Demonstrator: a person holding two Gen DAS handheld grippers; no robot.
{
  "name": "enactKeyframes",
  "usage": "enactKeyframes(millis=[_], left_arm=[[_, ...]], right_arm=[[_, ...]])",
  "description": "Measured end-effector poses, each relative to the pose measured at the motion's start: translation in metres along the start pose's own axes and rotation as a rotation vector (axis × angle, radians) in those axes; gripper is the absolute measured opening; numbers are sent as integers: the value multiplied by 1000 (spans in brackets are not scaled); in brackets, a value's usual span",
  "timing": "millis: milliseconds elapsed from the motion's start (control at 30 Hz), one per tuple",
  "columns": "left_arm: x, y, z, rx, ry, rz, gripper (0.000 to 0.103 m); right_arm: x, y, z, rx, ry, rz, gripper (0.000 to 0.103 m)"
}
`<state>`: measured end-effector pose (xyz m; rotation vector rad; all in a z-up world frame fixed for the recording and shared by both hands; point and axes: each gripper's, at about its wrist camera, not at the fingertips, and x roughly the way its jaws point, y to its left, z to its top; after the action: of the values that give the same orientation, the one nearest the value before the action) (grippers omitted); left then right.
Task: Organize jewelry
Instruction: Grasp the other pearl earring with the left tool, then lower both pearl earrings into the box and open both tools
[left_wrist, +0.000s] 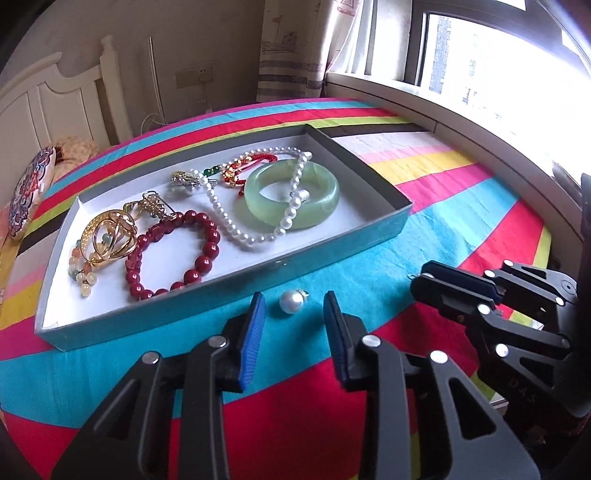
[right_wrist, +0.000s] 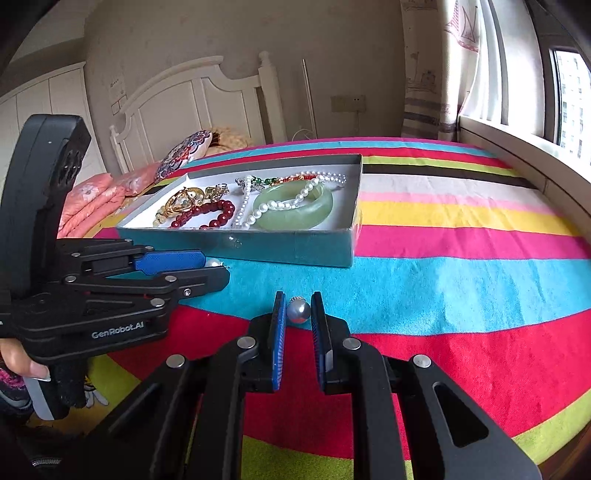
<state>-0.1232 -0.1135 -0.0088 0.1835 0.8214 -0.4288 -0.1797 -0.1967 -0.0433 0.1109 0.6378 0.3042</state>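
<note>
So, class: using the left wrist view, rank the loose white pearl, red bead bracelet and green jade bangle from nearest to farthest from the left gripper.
1. Loose white pearl, on the bedspread between the left gripper fingers.
2. Red bead bracelet, tray's near left.
3. Green jade bangle, tray's right, farther back.

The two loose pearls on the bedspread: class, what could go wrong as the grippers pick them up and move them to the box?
1. The white pearl is round and smooth. The open fingers of the left gripper could squeeze it out, sending it rolling across the bedspread.
2. The grey pearl sits at the very tips of the right gripper, so it could slip when lifted.
3. The grippers work close together and might collide.
</note>
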Motion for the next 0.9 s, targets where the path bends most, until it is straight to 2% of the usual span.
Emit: enactKeyframes(millis=[67,233,433,600,900], left_arm=[[2,0,3,0,6,1,30],[2,-6,3,49,5,8,14],[-3,-9,-3,68,-16,-15,14],[-21,-2,-6,31,-70,-40,14],[-74,41,7,-42,-200,0,14]], right_arm=[[-1,-1,-1,3,-1,3,14],[-2,-1,-4,6,-1,2,14],[-2,-2,-5,9,-7,4,14],[-6,-1,-2,13,-5,8,14],[-22,35,44,-93,-96,36,14]])
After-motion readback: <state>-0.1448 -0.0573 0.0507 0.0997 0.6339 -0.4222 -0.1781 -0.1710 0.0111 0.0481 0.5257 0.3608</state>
